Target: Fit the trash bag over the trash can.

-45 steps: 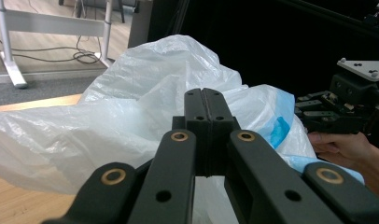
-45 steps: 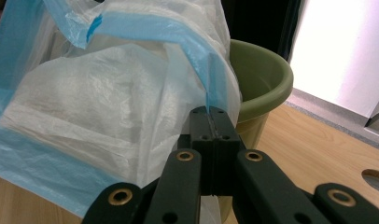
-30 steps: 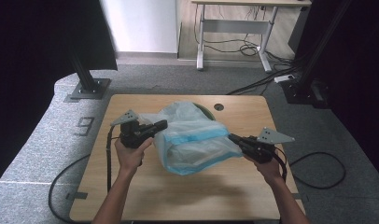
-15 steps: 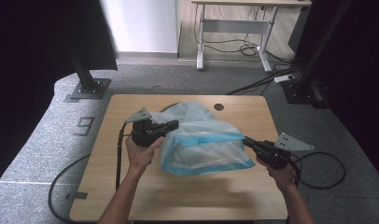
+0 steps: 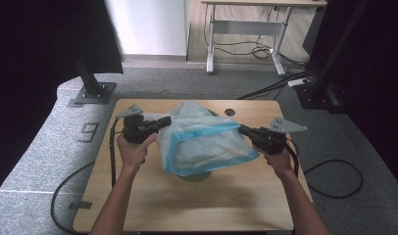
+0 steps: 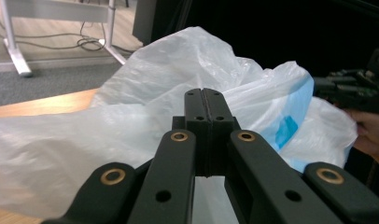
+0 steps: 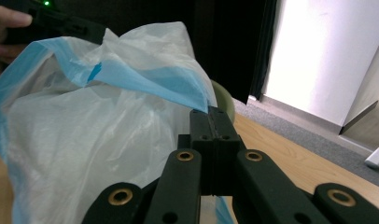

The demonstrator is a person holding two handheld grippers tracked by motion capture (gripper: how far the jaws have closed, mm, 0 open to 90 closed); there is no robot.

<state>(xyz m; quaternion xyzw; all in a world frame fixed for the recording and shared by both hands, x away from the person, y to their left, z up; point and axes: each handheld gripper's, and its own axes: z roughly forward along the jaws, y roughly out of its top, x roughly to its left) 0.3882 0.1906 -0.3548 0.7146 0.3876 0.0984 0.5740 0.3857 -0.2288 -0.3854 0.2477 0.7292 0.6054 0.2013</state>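
Observation:
A thin white plastic bag (image 5: 207, 142) with a blue rim hangs stretched between my two grippers above the middle of the wooden table (image 5: 187, 205). My left gripper (image 5: 165, 120) is shut on the bag's left rim. In the left gripper view its jaws (image 6: 204, 93) are pressed together with the film (image 6: 145, 93) bunched in front of them. My right gripper (image 5: 241, 129) is shut on the right rim, and the blue edge (image 7: 155, 79) runs into its closed jaws (image 7: 212, 112). A round olive-green container (image 5: 199, 176) sits under the bag, mostly hidden.
Cables trail from both grippers over the table's edges. A round hole (image 5: 230, 112) is in the table's far right part. Black stand bases (image 5: 91, 93) rest on the grey floor beyond the table, and a white desk frame (image 5: 246, 29) stands further back.
The right gripper swung out to the right, then came back up and inward. The left gripper shifted slightly up and right. The bag rose and its blue-rimmed mouth now gapes wider.

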